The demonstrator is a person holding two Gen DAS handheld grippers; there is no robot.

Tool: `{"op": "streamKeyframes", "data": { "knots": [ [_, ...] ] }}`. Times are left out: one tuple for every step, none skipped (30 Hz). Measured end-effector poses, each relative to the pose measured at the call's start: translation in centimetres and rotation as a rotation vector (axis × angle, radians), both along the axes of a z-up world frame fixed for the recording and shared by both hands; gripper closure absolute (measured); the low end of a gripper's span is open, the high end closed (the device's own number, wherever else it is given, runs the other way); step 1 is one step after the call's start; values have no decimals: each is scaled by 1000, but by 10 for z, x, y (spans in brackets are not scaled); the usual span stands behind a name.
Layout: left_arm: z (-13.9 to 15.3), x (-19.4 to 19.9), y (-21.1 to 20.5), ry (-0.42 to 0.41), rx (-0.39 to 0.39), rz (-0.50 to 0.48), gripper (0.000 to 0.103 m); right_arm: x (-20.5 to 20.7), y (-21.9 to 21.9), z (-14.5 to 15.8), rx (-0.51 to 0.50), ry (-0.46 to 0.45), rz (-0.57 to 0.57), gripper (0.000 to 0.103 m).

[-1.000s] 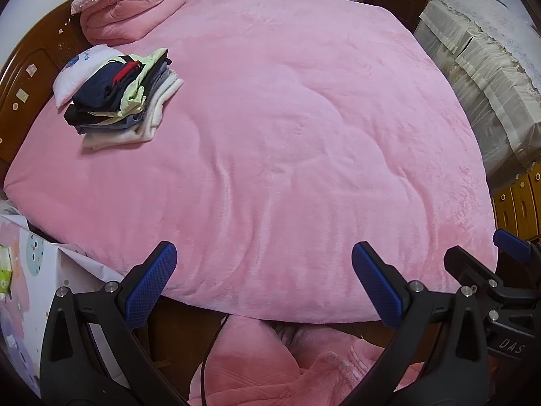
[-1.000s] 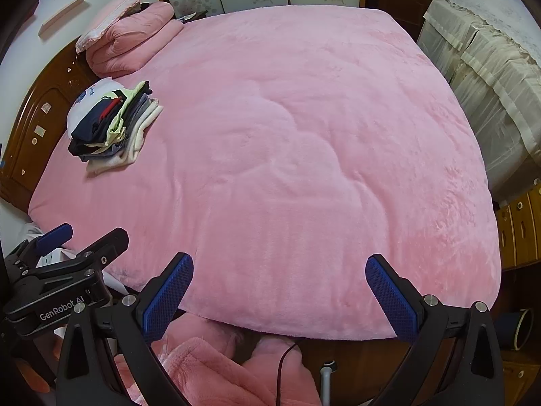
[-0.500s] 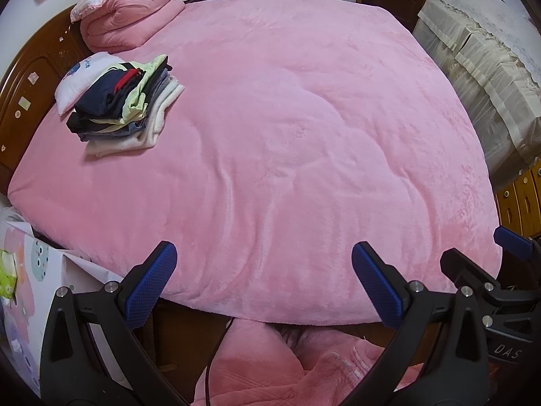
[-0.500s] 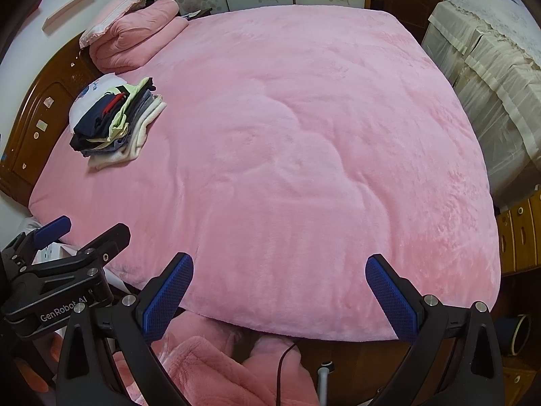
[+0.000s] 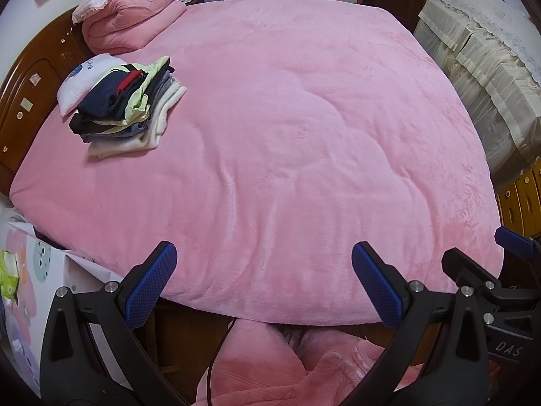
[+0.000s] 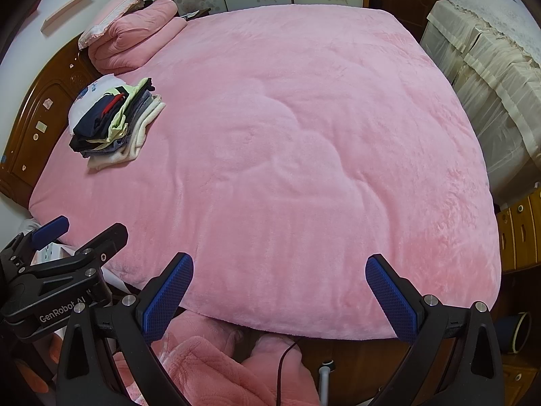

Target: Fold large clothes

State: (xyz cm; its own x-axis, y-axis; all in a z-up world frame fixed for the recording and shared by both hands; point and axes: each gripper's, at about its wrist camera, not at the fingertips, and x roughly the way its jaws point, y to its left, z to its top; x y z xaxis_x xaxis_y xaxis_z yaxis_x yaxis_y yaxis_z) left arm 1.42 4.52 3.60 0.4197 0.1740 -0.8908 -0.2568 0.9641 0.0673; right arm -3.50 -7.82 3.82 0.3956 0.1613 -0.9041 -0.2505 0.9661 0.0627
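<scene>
Since the earlier frames both views have shifted slightly; the folded clothes stack (image 5: 126, 110) now sits lower in frame. It lies at ten o'clock on the pink bedspread (image 5: 287, 135), long axis running toward one o'clock. Left gripper (image 5: 262, 282) and right gripper (image 6: 279, 292) hover level over the near bed edge, jaws wide apart, empty.

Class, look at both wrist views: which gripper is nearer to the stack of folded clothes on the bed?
Left. The left gripper sits on the side of the stack of folded clothes; the right gripper is beyond it, farther away.
</scene>
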Motion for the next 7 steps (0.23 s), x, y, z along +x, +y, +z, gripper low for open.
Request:
{"op": "streamKeyframes", "data": {
  "knots": [
    [0,0,0,0,1,2,0,0,0,0,1,0,1,0],
    [0,-1,0,-1,0,2,0,0,0,0,1,1,1,0],
    [0,-1,0,0,-1,2,0,-1,1,0,1,1,-1,0],
    [-1,-1,0,2,-4,3,0,-2,1,0,3,1,-2,0],
    [0,-1,0,3,-5,2,0,-3,1,-1,3,1,-5,0],
    [0,-1,1,4,-5,3,0,-3,1,-1,4,1,-5,0],
    [0,-1,1,5,-4,5,0,-3,1,-1,5,3,-8,0]
  ]
}}
